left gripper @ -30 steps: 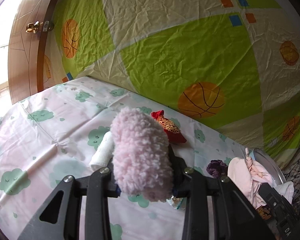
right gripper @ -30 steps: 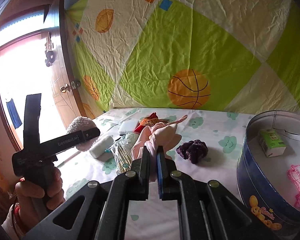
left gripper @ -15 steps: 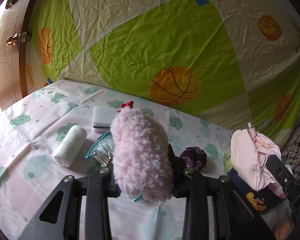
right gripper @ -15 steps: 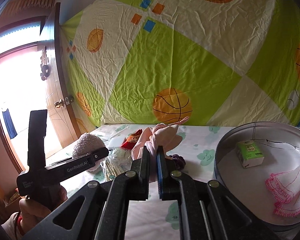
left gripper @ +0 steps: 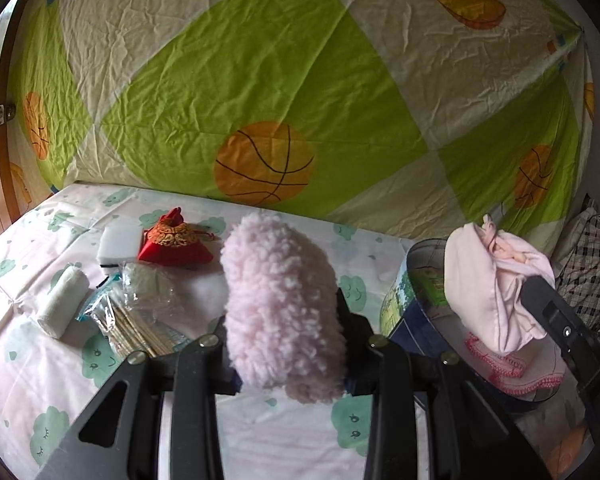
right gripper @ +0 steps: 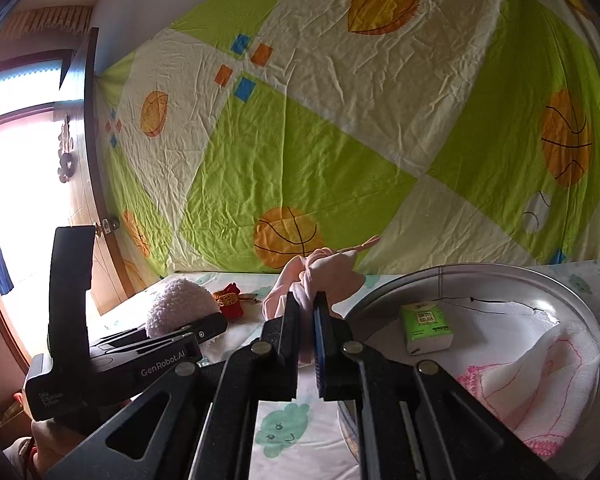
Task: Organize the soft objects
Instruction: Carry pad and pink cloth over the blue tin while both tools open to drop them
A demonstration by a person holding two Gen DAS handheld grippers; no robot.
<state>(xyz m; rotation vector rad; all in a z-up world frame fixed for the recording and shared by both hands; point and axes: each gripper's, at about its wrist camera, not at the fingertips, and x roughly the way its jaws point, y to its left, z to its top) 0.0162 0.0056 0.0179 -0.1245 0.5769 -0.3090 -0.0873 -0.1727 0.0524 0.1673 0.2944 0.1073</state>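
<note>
Left wrist view shows the left gripper (left gripper: 284, 364) clamped on a fluffy pink plush (left gripper: 280, 304) held above the cloud-print bedsheet (left gripper: 260, 440). Beside it, the right gripper (right gripper: 307, 344) pinches a pale pink cloth bundle (right gripper: 320, 272) at the rim of the round tin (right gripper: 500, 276). "GenRobot.AI" reads on the left gripper's side; bare sheet lies between tin and clutter.

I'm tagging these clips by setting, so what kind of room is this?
Most likely a home bedroom: the things lie on a cloud-printed pink-and-white sheet, a crumpled green-and-cream basketball-print sheet hangs behind it, and a wooden door with a brass knob stands beside a bright window.
</note>
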